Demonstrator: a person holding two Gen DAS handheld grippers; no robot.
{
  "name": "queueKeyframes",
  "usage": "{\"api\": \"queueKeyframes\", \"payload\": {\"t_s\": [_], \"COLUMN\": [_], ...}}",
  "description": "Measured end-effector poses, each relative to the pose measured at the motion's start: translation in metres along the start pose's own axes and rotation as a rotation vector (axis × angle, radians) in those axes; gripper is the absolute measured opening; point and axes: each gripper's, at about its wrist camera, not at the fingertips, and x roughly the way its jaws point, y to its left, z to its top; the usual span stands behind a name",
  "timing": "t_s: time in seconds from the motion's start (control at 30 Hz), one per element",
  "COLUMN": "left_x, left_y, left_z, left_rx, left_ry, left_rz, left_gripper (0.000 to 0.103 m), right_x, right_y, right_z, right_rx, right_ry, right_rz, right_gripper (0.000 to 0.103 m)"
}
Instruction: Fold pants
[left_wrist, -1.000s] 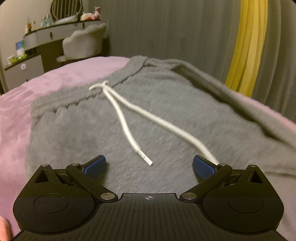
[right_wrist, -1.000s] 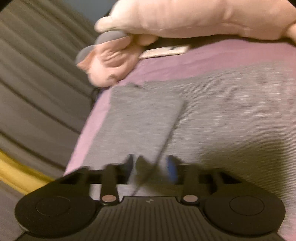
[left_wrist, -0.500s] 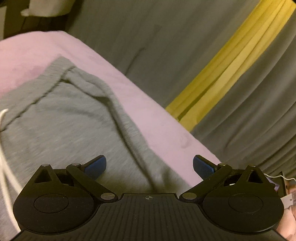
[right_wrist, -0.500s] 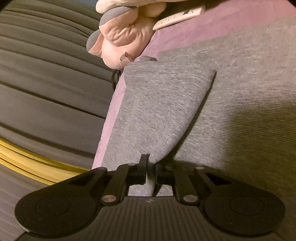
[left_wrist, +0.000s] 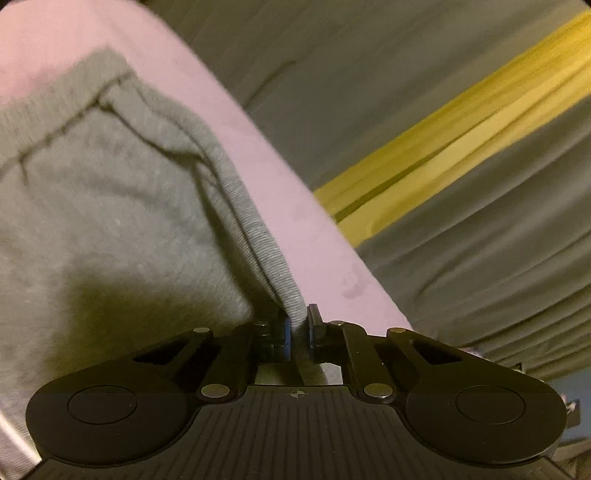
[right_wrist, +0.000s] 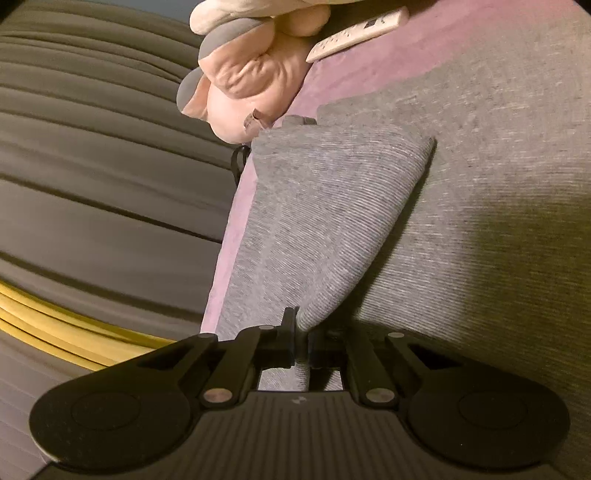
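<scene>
Grey sweatpants (left_wrist: 110, 221) lie spread on a pink bed cover (left_wrist: 280, 177). In the left wrist view my left gripper (left_wrist: 298, 325) is shut on the pants' side edge below the waistband corner (left_wrist: 107, 74), and the pinched fabric rises in a ridge from the cover. In the right wrist view my right gripper (right_wrist: 303, 332) is shut on the outer edge of a pant leg (right_wrist: 325, 206), lifting it into a raised fold over the rest of the grey pants (right_wrist: 498, 184). The hem end (right_wrist: 295, 122) lies far ahead.
Grey curtains (left_wrist: 461, 74) with a yellow band (left_wrist: 443, 147) hang beside the bed edge on both views. A pink plush toy (right_wrist: 255, 74) and a white remote (right_wrist: 358, 33) lie on the cover beyond the leg's hem.
My left gripper swung from the drawstring area to the pants' side edge and closed on it. My right gripper closed on the leg's edge and raised it into a fold.
</scene>
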Motion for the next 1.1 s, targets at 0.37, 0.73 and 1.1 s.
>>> {"api": "queueKeyframes", "payload": {"t_s": [0.37,0.73,1.1], "left_x": [-0.190,-0.222,-0.212], "left_y": [0.023,0.134,0.158], "left_z": [-0.045,-0.161,-0.126], "left_rx": [0.138,0.076,-0.080], "left_ry": [-0.098,0.020,-0.089], "left_rz": [-0.172,0.079,0.079], "left_gripper": [0.009,0.018,0.053], "right_x": [-0.089,-0.153,-0.129], "right_y": [0.024,-0.016,-0.032], "right_z": [0.031,0.051,0.045], "right_rx": [-0.037,-0.214,-0.196], "right_ry": [-0.012,0.072,0.100], "right_rz": [0.091,-0.164,-0.214], "right_gripper": [0.005,0.005,0.023]}}
